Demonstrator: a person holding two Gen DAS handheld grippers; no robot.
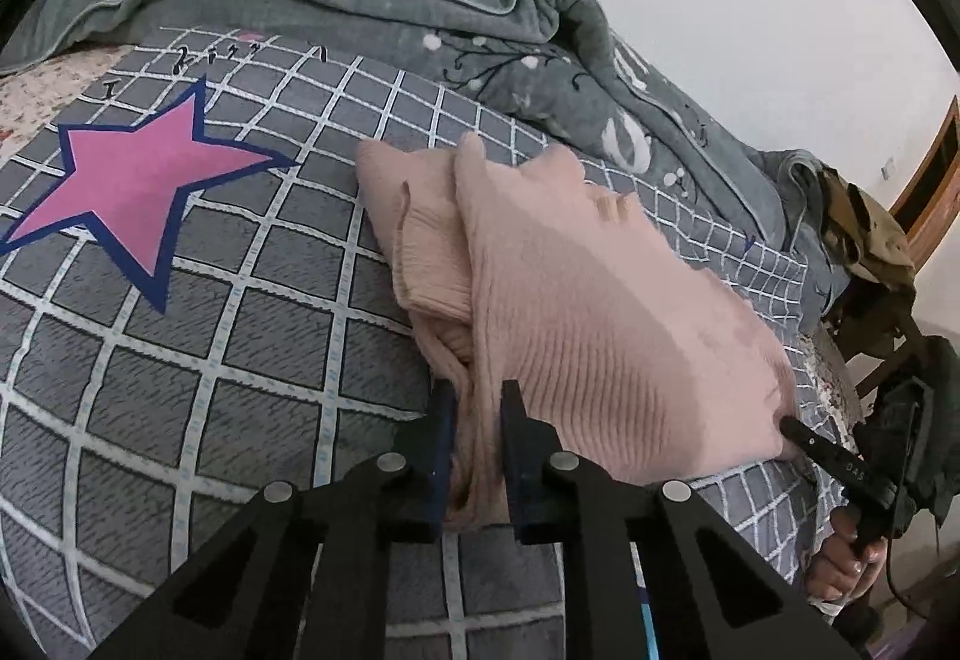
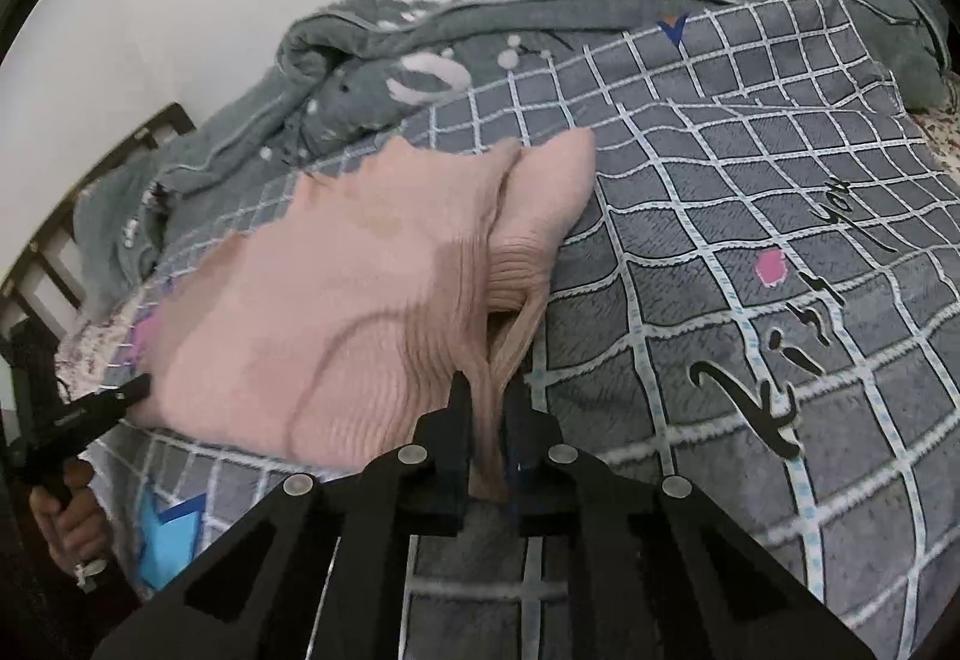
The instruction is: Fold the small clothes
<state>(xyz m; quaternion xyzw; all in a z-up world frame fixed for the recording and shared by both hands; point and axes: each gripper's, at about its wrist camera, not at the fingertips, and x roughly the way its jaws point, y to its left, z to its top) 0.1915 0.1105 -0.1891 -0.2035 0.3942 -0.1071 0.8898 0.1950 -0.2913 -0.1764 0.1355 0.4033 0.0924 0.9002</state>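
Left wrist view: left claw (image 1: 477, 402) clamps the pink ribbed knit garment (image 1: 576, 300) at six o'clock. Right claw (image 2: 489, 399) pinches its opposite edge on the grey checked bed cover (image 2: 750, 252).

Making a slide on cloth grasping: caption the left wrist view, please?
Left hand-held gripper pinching the near edge of a pink ribbed sweater on a grey checked blanket.

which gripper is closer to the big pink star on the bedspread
Left. The left gripper, shut on the pink sweater, sits just beside the pink star. The right gripper holds the sweater's far edge, farther from the star.
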